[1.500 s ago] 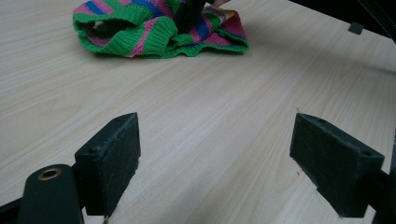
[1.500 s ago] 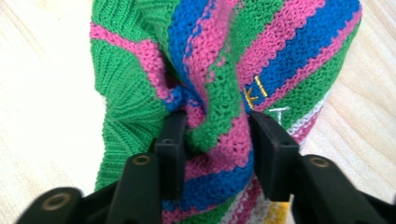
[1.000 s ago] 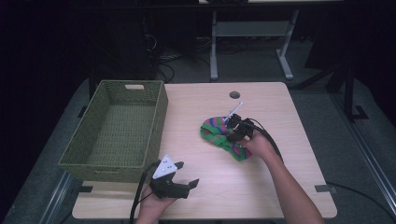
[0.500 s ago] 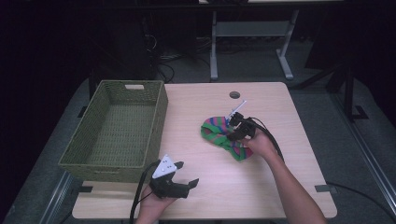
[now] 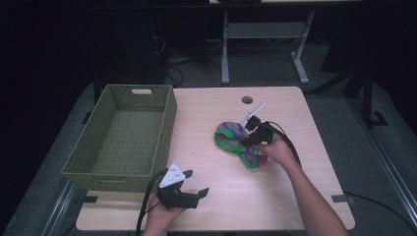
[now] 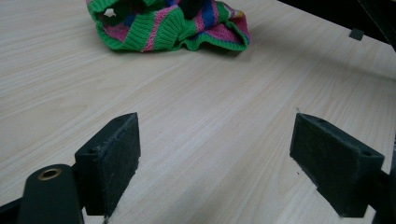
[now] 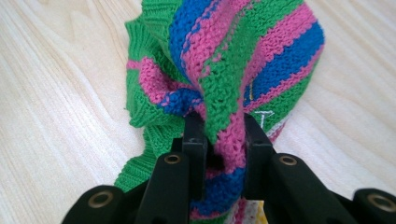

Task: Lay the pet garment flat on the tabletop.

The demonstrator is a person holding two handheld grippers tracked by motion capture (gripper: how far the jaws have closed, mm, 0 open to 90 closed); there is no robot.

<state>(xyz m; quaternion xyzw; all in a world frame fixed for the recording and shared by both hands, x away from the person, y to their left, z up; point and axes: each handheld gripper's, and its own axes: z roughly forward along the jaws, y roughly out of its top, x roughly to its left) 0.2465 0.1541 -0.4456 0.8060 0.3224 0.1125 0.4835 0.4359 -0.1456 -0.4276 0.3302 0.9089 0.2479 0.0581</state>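
Knitted cloth: a striped cloth (image 5: pixel 239 143) in green, pink and blue lies bunched on the right half of the table (image 5: pixel 295 196), well apart from the basket. In the left gripper view it (image 6: pixel 163 25) lies at the far side of the bare wood.

Right gripper: the right gripper (image 5: pixel 248 140) is on the middle of the cloth. In the right gripper view its two black jaws have just been closing and now pinch a fold of the cloth (image 7: pixel 224 84) between them. The pads press on the wool from both sides.

Left gripper: the left gripper (image 5: pixel 196 189) rests near the front edge of the table, held by the left hand (image 5: pixel 160 219). Its jaws stand wide apart with only bare wood between them. It touches nothing.

Basket: a green woven basket (image 5: pixel 93 147) stands on the left part of the table, with nothing inside. It is near the left gripper but not touching it.

Other things: a small round hole (image 5: pixel 247 100) is in the table top behind the cloth. A white table frame (image 5: pixel 265 39) stands on the dark floor behind.

In the way: the table between the cloth and the basket is bare wood. The right hand (image 5: pixel 278 150) covers one end of the cloth in the high view.
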